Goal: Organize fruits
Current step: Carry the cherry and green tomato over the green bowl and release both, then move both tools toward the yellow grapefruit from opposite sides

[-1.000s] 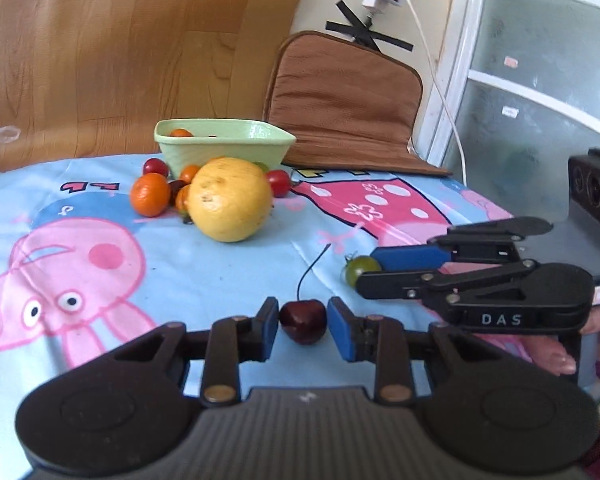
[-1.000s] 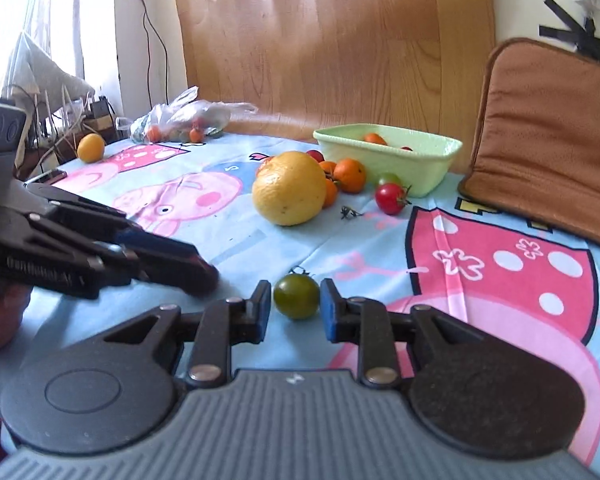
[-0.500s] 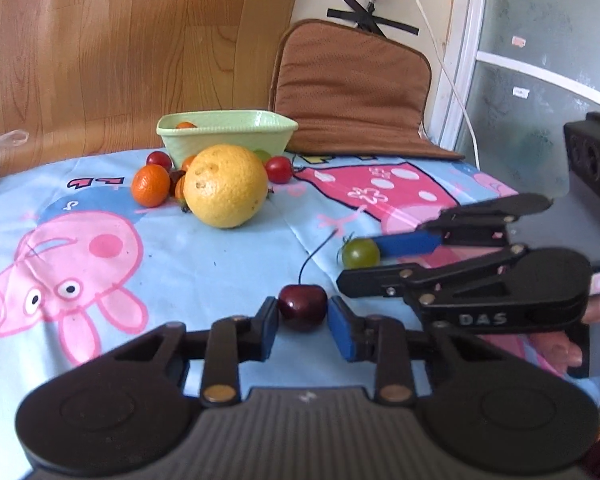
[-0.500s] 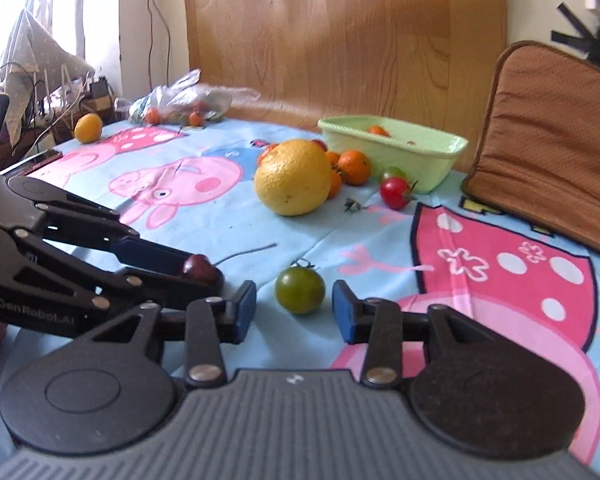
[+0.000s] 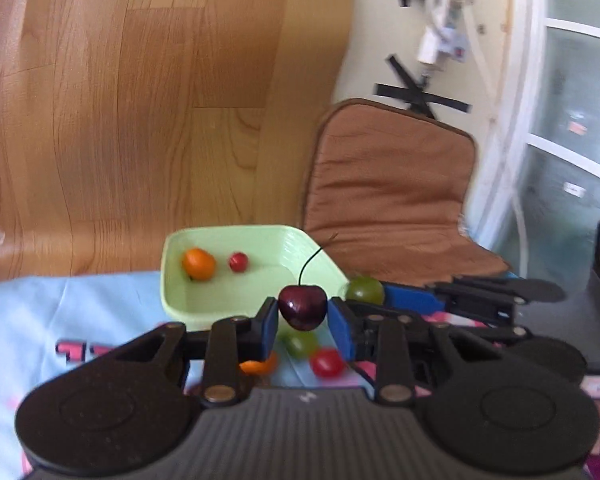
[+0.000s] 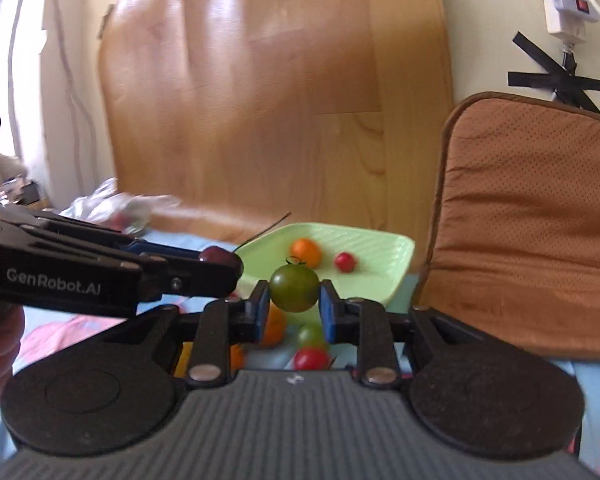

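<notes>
While both grippers carry fruit toward green bowl (image 5: 260,276), a drop is the risk.
L gripper (image 5: 303,320) pinches cherry (image 5: 303,307), R gripper (image 6: 293,312) clamps green tomato (image 6: 294,288); both just short of rim w/ tips close, so a bump or early release spills fruit outside.

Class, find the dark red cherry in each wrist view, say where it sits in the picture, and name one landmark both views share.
Left wrist view: the cherry sits at centre, clamped in the left gripper, stem pointing up.
Right wrist view: the cherry is left of centre, at the tip of the left gripper reaching in from the left edge.
Shared landmark: the green tray just behind the cherry.
</notes>
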A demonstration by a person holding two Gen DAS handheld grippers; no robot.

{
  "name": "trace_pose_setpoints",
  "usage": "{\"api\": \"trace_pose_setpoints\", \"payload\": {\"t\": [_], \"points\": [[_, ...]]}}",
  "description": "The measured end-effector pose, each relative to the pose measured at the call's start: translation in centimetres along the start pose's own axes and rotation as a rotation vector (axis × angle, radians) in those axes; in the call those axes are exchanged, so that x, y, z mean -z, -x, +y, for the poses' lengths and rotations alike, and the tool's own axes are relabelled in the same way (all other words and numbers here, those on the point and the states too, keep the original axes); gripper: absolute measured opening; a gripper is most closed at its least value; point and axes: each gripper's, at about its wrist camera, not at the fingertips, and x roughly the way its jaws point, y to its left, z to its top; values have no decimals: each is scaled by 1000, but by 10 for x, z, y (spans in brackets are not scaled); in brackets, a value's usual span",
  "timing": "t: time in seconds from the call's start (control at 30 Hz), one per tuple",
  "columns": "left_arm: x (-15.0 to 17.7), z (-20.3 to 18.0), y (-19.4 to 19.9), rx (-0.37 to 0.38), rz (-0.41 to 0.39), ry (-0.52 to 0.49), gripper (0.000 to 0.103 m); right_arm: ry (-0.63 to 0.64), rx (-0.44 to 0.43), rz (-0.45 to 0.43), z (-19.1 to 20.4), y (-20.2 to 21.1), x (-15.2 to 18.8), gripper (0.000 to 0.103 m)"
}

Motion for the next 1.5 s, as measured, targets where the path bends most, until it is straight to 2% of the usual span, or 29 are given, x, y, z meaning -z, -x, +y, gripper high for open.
{"api": "trace_pose_setpoints", "payload": {"t": [0.1,0.27,0.33,0.37,0.43,0.5,0.57,0.63,0.7,0.83,1.07,1.1,1.13,1.27,1.37,1.43,1.5], "points": [[-16,17,-39,-36,41,28,28,-41,25,29,-19,-32,-5,29],[-16,35,-86,-102,121,32,29,-66,53,70,-39,-64,-4,30],[-14,38,-95,-124,140,28,32,-68,65,76,-40,-71,-3,33],[-13,40,-97,-125,143,30,38,-72,69,76,-41,-72,-4,34],[-11,42,-94,-127,135,31,41,-90,59,68,-43,-68,-4,34],[-10,44,-83,-129,121,35,43,-102,40,58,-42,-55,-5,34],[-8,45,-62,-114,82,49,45,-103,-25,68,-42,-40,-4,32],[-5,47,-35,-89,27,75,50,-102,-130,118,-39,-24,5,20],[2,50,-7,-65,-19,116,54,-33,-186,165,-25,-12,19,19],[26,52,34,-52,-31,175,54,121,-178,226,5,-12,42,21],[61,43,74,-82,-20,196,56,132,-189,277,17,-32,46,23],[65,43,77,-87,-15,198,56,128,-181,272,17,-31,45,8],[68,43,78,-92,-9,203,56,119,-163,271,16,-30,45,3],[83,46,82,-94,12,232,56,29,-78,234,1,-2,44,3],[90,43,83,-80,17,230,56,-17,-7,179,-18,44,50,3],[94,40,84,-71,10,217,57,-40,84,153,-35,79,57,3],[98,38,84,-61,-1,205,59,-67,220,135,-58,122,69,3]]}}
